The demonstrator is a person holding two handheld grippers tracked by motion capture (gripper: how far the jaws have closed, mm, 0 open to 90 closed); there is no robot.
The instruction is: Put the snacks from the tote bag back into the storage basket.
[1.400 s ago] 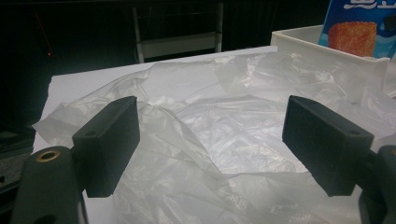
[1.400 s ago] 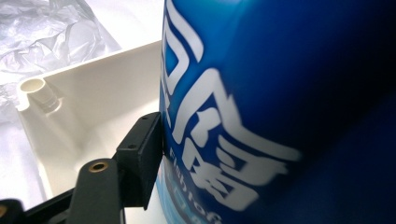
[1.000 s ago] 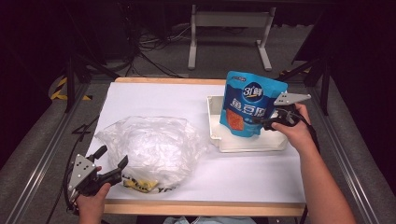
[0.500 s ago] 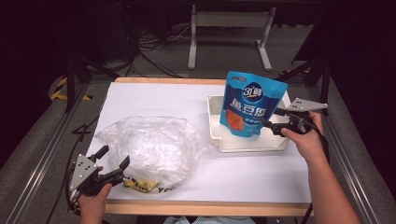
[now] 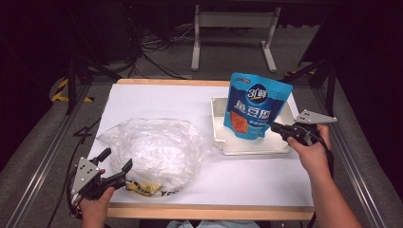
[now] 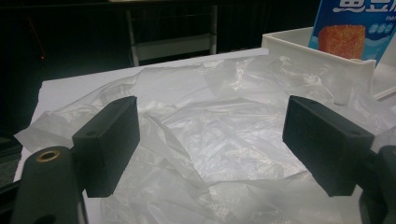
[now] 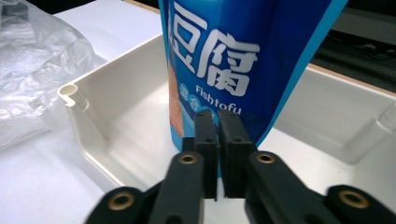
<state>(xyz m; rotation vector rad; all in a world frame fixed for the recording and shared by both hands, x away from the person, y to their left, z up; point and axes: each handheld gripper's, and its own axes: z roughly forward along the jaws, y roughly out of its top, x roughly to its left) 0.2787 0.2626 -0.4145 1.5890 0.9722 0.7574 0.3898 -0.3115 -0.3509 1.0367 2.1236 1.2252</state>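
Your right gripper (image 7: 217,122) pinches blue pouch (image 5: 253,107) standing in white tray (image 5: 252,147). Left gripper (image 6: 210,135) wide open, empty, by plastic bag (image 5: 152,147).

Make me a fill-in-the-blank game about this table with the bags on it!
1. The blue pouch stands inside the white ___.
2. The left gripper has its jaws ___, aimed at the plastic bag.
3. The right gripper has its jaws ___, in front of the pouch.
4. The English words printed on the pouch read "Fish ___".

Missing words: tray; open; shut; tofu
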